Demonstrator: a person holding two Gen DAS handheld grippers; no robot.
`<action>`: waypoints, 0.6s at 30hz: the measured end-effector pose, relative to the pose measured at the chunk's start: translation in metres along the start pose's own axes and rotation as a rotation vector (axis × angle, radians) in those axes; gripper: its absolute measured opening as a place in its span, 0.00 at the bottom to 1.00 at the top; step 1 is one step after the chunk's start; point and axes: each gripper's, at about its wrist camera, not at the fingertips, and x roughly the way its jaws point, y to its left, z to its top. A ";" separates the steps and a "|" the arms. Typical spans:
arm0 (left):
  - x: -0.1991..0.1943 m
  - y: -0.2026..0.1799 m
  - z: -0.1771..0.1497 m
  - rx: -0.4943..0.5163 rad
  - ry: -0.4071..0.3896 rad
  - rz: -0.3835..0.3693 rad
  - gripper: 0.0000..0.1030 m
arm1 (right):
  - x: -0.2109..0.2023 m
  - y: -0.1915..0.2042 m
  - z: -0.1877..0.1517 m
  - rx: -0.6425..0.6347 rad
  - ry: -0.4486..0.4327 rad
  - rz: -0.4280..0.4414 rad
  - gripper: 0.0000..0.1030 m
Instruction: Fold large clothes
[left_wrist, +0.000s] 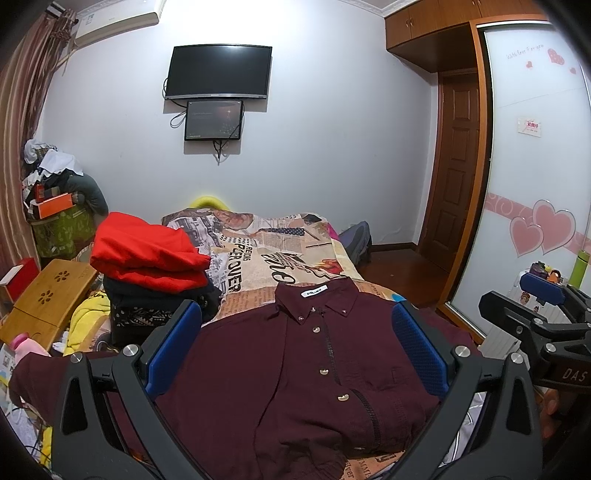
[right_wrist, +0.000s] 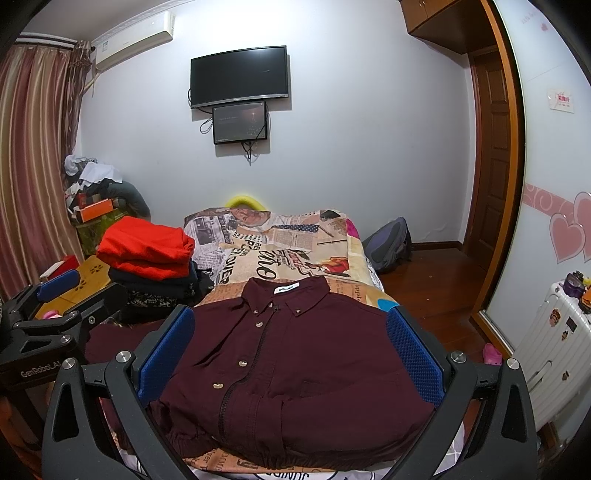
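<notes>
The left gripper (left_wrist: 295, 347) is hanging over the shirt (left_wrist: 295, 369) with its two blue pads (left_wrist: 173, 343) spread wide and nothing between them. The right gripper (right_wrist: 291, 347) is doing the same, with its blue pads (right_wrist: 166, 354) wide apart and holding nothing. In the left view the right gripper (left_wrist: 535, 317) is showing at 3 o'clock, and in the right view the left gripper (right_wrist: 55, 314) is showing at 9 o'clock, so the two are sitting side by side.

The shirt (right_wrist: 295, 369) is dark red and is lying flat on the bed (right_wrist: 295, 254), front side up. Its collar is pointing to 12 o'clock and its bottom edge is sitting at 6 o'clock, near the grippers. Small light buttons are running down the middle, next to a dark zip. A white tag is showing inside the collar. One sleeve is reaching out to 9 o'clock in the left view. I cannot tell if the pads are touching the cloth.

At 10 o'clock from the shirt a pile (left_wrist: 147, 254) of folded clothes is sitting on the bed, red on top and dark ones under it. A wood table (left_wrist: 48, 299) is standing past the pile at 9 o'clock. The bed cover is showing newspaper pictures. At 12 o'clock a black TV (left_wrist: 219, 72) is hanging on the wall with a small screen (left_wrist: 214, 120) just under it. At 2 o'clock a bag (right_wrist: 391, 243) is lying on the floor by a brown door (left_wrist: 458, 162)
</notes>
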 end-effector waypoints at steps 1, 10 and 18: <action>0.000 0.000 0.000 0.000 0.000 0.000 1.00 | 0.000 0.000 0.000 0.000 0.000 0.000 1.00; 0.002 0.007 0.000 -0.013 0.002 0.006 1.00 | 0.002 0.001 0.002 -0.005 0.004 -0.004 1.00; 0.011 0.031 0.002 -0.045 0.003 0.053 1.00 | 0.016 0.005 0.003 -0.009 0.027 -0.013 1.00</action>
